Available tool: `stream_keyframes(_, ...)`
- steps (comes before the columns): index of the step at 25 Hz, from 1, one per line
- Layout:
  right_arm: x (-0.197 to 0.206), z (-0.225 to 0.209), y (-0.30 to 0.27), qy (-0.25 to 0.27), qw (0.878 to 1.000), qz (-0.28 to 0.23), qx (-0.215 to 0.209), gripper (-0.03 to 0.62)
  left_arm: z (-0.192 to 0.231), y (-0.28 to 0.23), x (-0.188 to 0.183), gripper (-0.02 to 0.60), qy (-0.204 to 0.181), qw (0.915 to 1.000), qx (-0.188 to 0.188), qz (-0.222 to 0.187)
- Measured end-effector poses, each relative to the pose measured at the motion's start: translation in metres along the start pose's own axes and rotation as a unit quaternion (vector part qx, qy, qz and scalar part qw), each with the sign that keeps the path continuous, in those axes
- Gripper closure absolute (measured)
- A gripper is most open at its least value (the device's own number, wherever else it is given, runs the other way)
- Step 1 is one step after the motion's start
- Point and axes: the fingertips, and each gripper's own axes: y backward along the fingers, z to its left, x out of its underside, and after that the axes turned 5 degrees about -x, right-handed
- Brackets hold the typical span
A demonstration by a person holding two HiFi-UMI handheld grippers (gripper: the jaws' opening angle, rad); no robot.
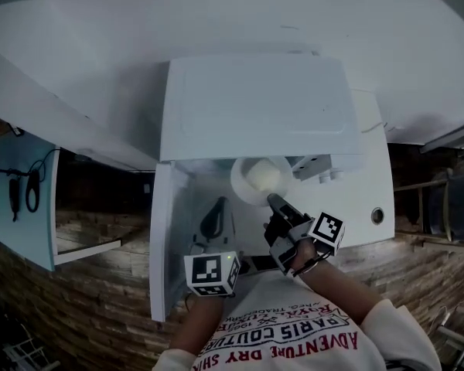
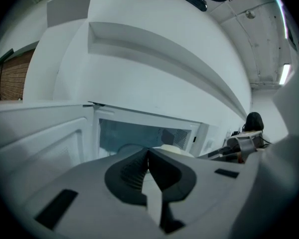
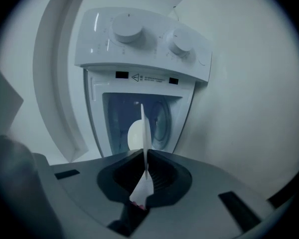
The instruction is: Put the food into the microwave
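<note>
Grippers sit closest, just in front of the person's printed shirt (image 1: 294, 332): left gripper (image 1: 213, 221) on the near left, its fingers pressed together with nothing between them in the left gripper view (image 2: 148, 156), pointing at the open cavity. Right gripper (image 1: 272, 199) is a bit further forward and to the right, jaws pinching the near rim of the white plate (image 1: 238, 181) – in the right gripper view (image 3: 144, 156) the plate (image 3: 143, 128) shows edge-on as a thin white line clamped between the pads. Pale lump of food (image 1: 264, 176) lies on the plate, and shows just beside the rim line in the right gripper view (image 3: 133, 135). Plate is at the mouth of the microwave (image 1: 255, 107), its far side under the front edge of the top; how far inside it reaches I can't tell. Microwave door (image 1: 168, 238) is swung open to the left, next to the left gripper. Control panel (image 3: 139, 49) with two round knobs (image 3: 127, 28) is to the right of the opening – beyond it only white wall (image 1: 232, 14)
</note>
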Motion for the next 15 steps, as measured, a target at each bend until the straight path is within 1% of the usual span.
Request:
stream_keyframes(4,-0.016,-0.014,-0.027,-0.001,1.000,-0.008,-0.012,0.569,0.003,-0.016,0.015,0.575,-0.008,0.9997,-0.011,0.021)
stream_keyframes(10,-0.037,-0.035,-0.055,-0.008,1.000,-0.030,-0.006,0.568,0.011,-0.032,0.026,0.575,0.007,0.9993,-0.018,0.033)
stream_keyframes(15,-0.044,-0.047,-0.075,-0.015,0.999,-0.036,0.004,0.568,0.019,-0.036,0.031,0.575,0.025,0.9986,-0.027,0.037)
